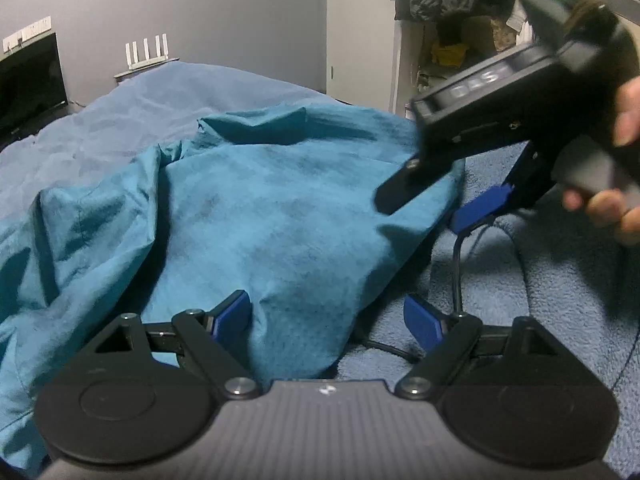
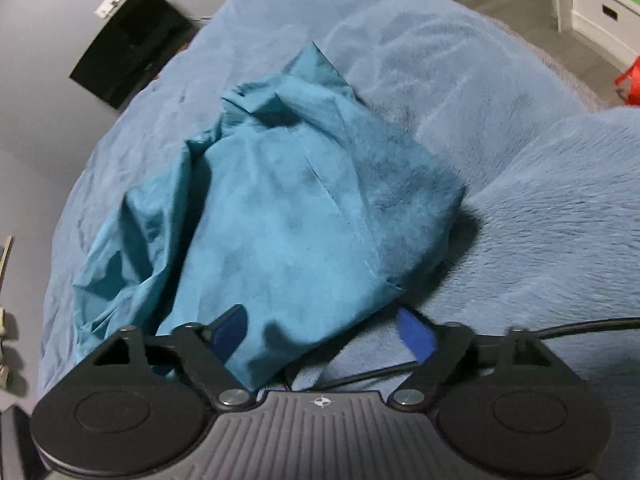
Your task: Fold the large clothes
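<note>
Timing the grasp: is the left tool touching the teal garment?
Cannot tell. In the left wrist view the open left tool straddles the teal garment, but no contact or gap shows.

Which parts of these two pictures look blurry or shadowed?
Left wrist view: the right gripper and the hand holding it are smeared by motion, while the teal garment stays fairly sharp. Right wrist view: overall soft; a dark shadow sits under the garment's right corner on the blue blanket.

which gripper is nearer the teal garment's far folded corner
Right. In the left wrist view the right gripper hovers over the teal garment's right edge, further up the bed. The left gripper sits at the near hem, open around it.
</note>
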The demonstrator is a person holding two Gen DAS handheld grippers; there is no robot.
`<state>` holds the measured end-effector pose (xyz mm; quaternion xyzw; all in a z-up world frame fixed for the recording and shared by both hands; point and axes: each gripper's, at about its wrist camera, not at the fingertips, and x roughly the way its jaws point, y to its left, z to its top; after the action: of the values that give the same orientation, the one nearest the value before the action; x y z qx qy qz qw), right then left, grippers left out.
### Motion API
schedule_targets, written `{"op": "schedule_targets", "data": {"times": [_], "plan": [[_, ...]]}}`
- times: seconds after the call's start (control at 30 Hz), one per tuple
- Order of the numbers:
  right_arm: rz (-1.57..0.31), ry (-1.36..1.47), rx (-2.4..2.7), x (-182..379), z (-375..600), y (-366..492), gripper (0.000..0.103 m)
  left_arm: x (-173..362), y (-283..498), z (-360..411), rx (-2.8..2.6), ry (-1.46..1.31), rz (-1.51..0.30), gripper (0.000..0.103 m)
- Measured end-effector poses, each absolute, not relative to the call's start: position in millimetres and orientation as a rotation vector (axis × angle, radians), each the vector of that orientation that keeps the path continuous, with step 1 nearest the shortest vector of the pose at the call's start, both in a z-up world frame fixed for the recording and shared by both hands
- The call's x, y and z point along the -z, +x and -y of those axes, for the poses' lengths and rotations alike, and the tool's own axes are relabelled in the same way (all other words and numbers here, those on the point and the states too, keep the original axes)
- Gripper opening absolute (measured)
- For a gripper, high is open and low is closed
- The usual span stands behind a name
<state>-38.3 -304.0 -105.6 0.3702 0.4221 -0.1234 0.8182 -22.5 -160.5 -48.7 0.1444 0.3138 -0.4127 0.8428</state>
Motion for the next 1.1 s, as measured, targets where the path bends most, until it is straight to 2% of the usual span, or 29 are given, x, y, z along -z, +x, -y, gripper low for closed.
{"op": "schedule_targets", "data": {"times": [0.1,0.13,0.17,0.2,0.23,0.37,0.43,0.5,0.53,0.57,0.73,0.77,0.9,1.03,1.1], "plan": [[-0.900,0.794,0.270,119,298,-22,0.103,52,-22,161,0.875,0.312,-0.661,0.083],[-0.874,0.803,0.255,124,298,-17,0.103,53,-22,161,0.876,0.315,-0.662,0.083],[-0.842,0.797,0.253,127,299,-14,0.101,54,-22,162,0.877,0.318,-0.662,0.083],[-0.816,0.765,0.272,132,300,-8,0.092,54,-22,162,0.878,0.324,-0.661,0.083],[-0.790,0.706,0.309,134,300,-5,0.089,55,-22,162,0.878,0.328,-0.659,0.083],[-0.620,0.713,0.293,136,306,-10,0.081,55,-20,161,0.875,0.320,-0.659,0.083],[-0.519,0.651,0.223,127,298,-13,0.081,57,-18,162,0.867,0.314,-0.665,0.083],[-0.523,0.661,0.227,131,299,-9,0.083,58,-16,162,0.869,0.302,-0.682,0.083],[-0.567,0.693,0.257,139,303,-4,0.082,59,-14,162,0.868,0.298,-0.690,0.083],[-0.576,0.697,0.270,143,304,-3,0.076,59,-14,162,0.867,0.296,-0.691,0.083],[-0.538,0.593,0.266,137,294,8,0.075,49,-14,148,0.836,0.287,-0.673,0.083],[-0.534,0.600,0.268,138,296,8,0.073,45,-13,142,0.821,0.272,-0.668,0.083],[-0.476,0.547,0.290,130,288,-6,0.053,27,-1,105,0.684,0.188,-0.634,0.083],[-0.349,0.424,0.232,115,270,-23,0.052,21,11,78,0.534,0.211,-0.580,0.083],[-0.404,0.536,0.241,124,284,-14,0.060,28,22,72,0.493,0.220,-0.605,0.083]]}}
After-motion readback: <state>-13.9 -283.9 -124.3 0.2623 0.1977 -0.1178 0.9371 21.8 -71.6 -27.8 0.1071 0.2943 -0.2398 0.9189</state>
